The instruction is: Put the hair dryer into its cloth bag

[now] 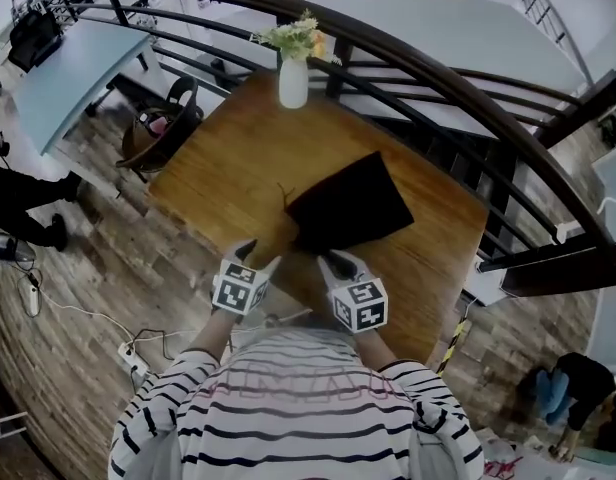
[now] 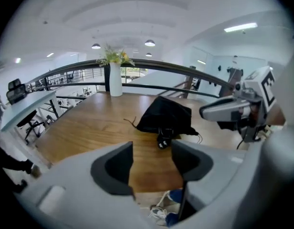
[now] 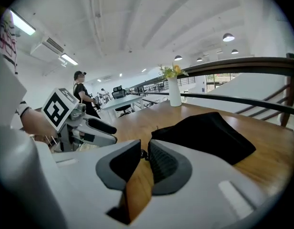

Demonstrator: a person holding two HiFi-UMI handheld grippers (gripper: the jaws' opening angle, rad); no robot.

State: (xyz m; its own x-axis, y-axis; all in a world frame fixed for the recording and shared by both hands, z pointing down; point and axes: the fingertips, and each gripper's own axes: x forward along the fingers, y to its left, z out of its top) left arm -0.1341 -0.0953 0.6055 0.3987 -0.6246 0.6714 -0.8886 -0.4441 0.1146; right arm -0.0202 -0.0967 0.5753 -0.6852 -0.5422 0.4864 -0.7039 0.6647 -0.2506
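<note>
While the head view just shows a black cloth bag [image 1: 348, 203] toward the desk's [image 1: 213, 173] near edge, the left gripper view catches a plug [image 2: 163, 141] poking from its mouth; dryer itself hidden. The left gripper [image 2: 152, 159] is spread wide, the right gripper [image 3: 143, 157] barely parted, nothing pinched. Open wood runs to the vase [image 1: 293, 81] at the far edge.

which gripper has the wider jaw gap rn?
The left gripper: its jaws stand well apart, with bare wooden table showing between them. The right gripper leaves only a narrow slit between its jaws, with nothing clamped in it.
</note>
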